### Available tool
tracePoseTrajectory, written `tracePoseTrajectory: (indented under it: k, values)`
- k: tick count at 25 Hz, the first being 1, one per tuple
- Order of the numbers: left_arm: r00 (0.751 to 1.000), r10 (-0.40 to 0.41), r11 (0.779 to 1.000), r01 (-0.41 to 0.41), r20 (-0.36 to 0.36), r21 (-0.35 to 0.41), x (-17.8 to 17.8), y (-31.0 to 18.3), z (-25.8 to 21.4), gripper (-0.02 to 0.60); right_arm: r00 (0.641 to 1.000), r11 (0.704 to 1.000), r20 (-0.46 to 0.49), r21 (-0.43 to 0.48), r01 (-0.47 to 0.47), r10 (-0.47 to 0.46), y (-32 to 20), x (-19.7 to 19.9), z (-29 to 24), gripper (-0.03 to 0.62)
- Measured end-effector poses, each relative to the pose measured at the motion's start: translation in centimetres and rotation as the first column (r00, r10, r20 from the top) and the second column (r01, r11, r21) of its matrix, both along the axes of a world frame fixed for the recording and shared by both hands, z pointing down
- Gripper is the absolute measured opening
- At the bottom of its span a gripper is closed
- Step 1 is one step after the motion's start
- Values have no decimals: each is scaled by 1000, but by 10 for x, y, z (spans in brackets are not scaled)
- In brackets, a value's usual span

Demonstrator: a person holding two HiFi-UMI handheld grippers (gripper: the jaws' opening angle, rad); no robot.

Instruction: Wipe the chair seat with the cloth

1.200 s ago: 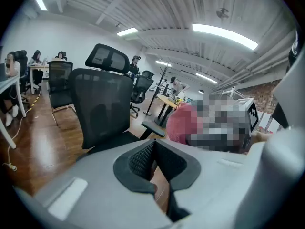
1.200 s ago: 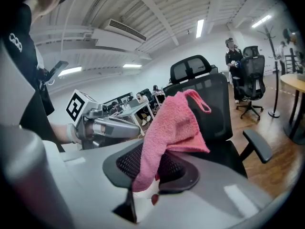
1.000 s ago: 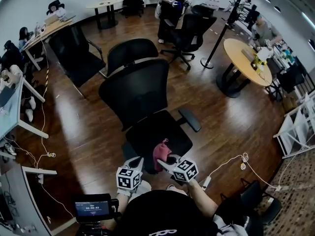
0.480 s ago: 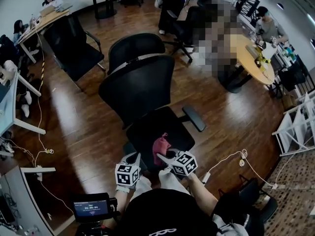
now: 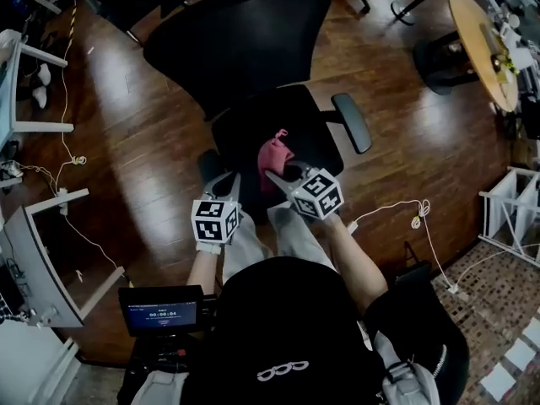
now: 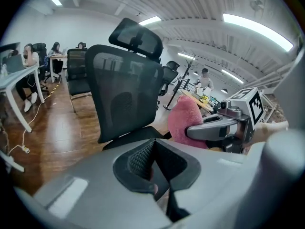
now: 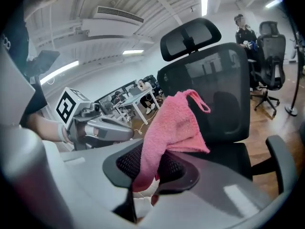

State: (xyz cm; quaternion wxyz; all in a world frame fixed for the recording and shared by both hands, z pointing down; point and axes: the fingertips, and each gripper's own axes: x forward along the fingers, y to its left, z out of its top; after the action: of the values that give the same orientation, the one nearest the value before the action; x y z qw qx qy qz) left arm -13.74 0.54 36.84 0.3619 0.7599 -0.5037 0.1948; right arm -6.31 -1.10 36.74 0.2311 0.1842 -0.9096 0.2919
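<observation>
The black chair seat (image 5: 314,132) lies just beyond our right gripper (image 5: 277,178), which pinches the pink terry cloth (image 5: 274,153); left gripper (image 5: 229,180) clenched, empty.

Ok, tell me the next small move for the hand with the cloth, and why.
Probably lower the right gripper until the cloth presses on the seat. Its jaws are shut on the cloth, which stands up over the seat's front instead of lying flat, so wiping contact looks missing.

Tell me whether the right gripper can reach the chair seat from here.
Probably yes: the right gripper, shut on the pink cloth, hangs over the front of the chair seat, with nothing in between.
</observation>
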Motion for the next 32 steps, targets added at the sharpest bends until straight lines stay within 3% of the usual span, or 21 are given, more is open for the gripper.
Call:
tracePoseTrajectory:
  k: [6,15,26,32]
  values:
    - [997,-73,996,75,37,-56,-15,-4,64,-6,999,1000,-49,-26,16,-17,-39,-15,81,75]
    - [974,-226,969,228,37,-98,-75,3,123,-6,989,992,-94,-55,111,-116,-84,-104,211,75]
    - [983,-179,975,173,-30,-142,-73,8,152,-6,975,959,-62,-205,198,-215,-95,-201,321,75]
    - [984,-169,973,159,-49,-166,-53,12,161,-6,959,939,-114,-261,222,-259,-103,-205,357,75]
